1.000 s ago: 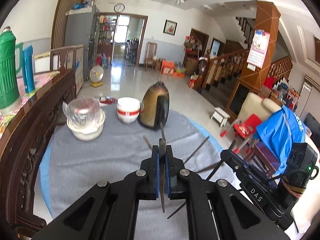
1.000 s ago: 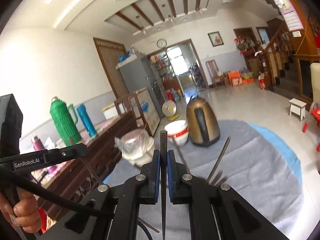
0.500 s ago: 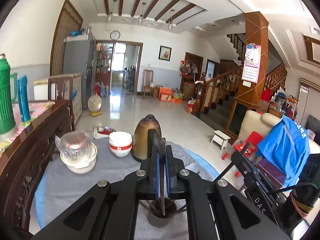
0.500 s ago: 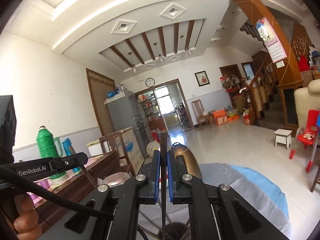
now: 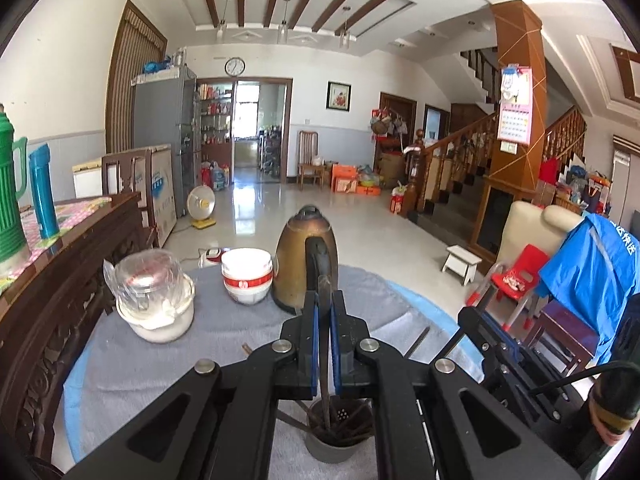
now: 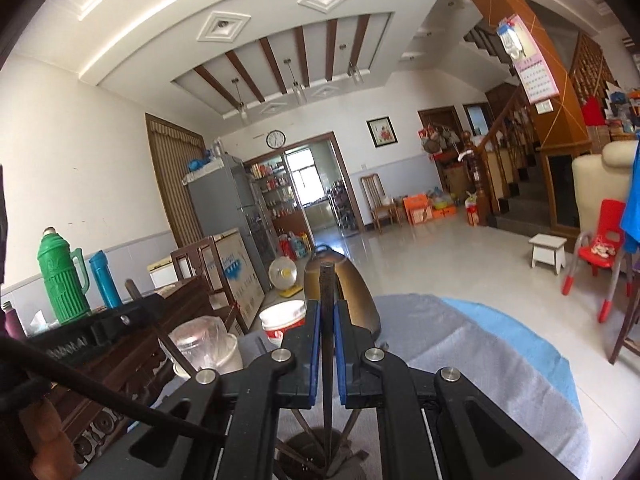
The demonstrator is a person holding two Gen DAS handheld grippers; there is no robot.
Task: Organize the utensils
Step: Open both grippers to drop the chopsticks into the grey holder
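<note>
My left gripper is shut on a dark chopstick held upright; its lower end reaches down into a grey utensil cup that holds several chopsticks. My right gripper is shut on another dark chopstick, also upright, its lower end over the same cup. Loose chopsticks lie on the grey cloth. The left gripper body shows at the left of the right wrist view, and the right gripper body at the right of the left wrist view.
A bronze kettle, a white and red bowl and a plastic-covered white bowl stand at the table's back. A dark carved sideboard with a green thermos and blue flask is left. Chairs are right.
Both grippers have tilted up from the cloth and moved over the utensil cup, each still holding its chopstick. The chopstick ends now hang into the cup.
</note>
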